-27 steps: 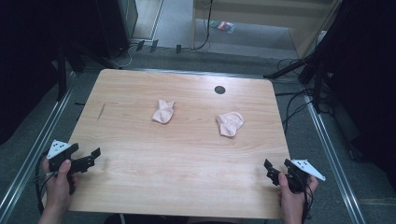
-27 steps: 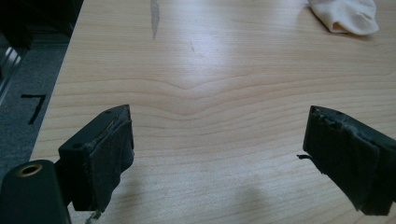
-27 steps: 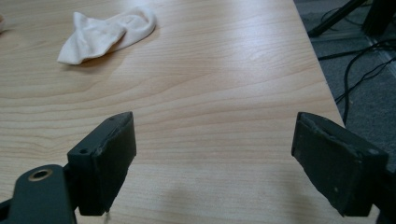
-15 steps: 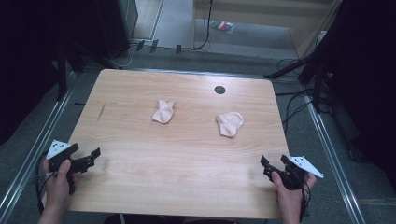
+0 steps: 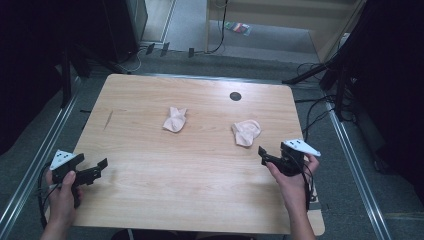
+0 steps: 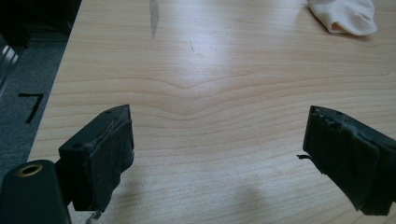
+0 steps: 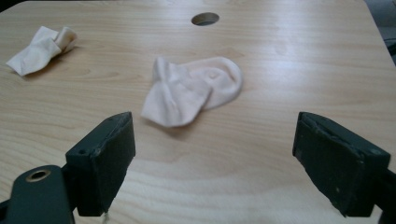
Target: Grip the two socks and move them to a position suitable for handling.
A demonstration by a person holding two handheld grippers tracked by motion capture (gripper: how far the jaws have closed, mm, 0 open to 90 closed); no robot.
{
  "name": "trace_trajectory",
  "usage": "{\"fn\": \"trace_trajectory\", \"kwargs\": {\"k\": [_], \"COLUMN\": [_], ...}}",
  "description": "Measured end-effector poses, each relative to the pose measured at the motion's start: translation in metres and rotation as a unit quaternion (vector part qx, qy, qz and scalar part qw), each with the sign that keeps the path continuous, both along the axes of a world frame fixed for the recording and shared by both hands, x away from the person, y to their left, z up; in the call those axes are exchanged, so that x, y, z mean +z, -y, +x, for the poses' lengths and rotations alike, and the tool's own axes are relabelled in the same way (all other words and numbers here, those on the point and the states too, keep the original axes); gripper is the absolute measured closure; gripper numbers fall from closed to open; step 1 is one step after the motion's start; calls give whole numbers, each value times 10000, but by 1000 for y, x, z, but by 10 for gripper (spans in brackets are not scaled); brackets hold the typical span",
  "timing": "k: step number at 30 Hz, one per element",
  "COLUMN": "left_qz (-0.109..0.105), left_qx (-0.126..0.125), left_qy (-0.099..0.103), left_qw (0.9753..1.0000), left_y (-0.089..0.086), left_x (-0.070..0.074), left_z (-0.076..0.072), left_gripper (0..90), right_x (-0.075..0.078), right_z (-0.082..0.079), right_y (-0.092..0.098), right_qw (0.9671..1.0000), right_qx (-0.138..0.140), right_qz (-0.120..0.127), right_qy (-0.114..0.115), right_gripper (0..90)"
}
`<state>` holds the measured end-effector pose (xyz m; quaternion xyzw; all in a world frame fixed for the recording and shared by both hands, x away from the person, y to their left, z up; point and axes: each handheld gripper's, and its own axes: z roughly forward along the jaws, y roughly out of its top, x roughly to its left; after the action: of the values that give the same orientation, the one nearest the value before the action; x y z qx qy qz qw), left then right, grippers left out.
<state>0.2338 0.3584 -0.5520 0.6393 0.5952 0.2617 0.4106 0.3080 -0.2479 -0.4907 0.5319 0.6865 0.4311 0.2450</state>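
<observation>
From the high view, two pale socks lie on the wooden surface (image 5: 150, 200). The left sock (image 5: 175, 120) sits crumpled near the middle, and the right sock (image 5: 246, 132) lies well apart from it, toward the right edge. A dark round hole (image 5: 235, 96) marks the surface beyond them. The left tongs (image 5: 97, 169) hover over the near left corner in the person's left hand (image 5: 62, 192), far from both socks. The right tongs (image 5: 265, 155) are held in the right hand (image 5: 290, 177) just short of the right sock, pointing toward it without touching it.

In the left gripper view, the left tongs (image 6: 217, 149) stand wide open with nothing between the jaws, only bare wood grain. The left sock (image 6: 343, 16) shows at the top right corner, well ahead and off to the side. A dark streak (image 6: 153, 16) marks the wood near the top.

In the right gripper view, the right tongs (image 7: 212, 154) are also spread wide and hold nothing. The right sock (image 7: 194, 91) lies folded just ahead of the gap, nearer the left-hand jaw, flat on the surface. The left sock (image 7: 39, 49) lies farther off at the upper left, and the hole (image 7: 204, 18) sits beyond.
</observation>
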Motion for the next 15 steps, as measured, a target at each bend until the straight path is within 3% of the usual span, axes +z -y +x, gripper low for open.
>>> {"fn": "trace_trajectory", "kwargs": {"k": [6, 7, 15], "left_qz": [-2, 4, -27], "left_qx": [0, 4, -21], "left_qy": [-5, -2, -2], "left_qw": [10000, 10000, 10000], "left_y": [0, 0, 0], "left_x": [0, 0, 0], "left_z": [0, 0, 0], "left_gripper": [94, 94, 95], "right_x": [7, 8, 1], "right_z": [19, 27, 55], "right_y": [-14, -20, -41], "right_qw": [10000, 9998, 9984], "right_qx": [38, 59, 37], "right_qz": [-69, -72, -416], "right_qy": [-59, -150, -370], "right_gripper": [132, 133, 186]}}
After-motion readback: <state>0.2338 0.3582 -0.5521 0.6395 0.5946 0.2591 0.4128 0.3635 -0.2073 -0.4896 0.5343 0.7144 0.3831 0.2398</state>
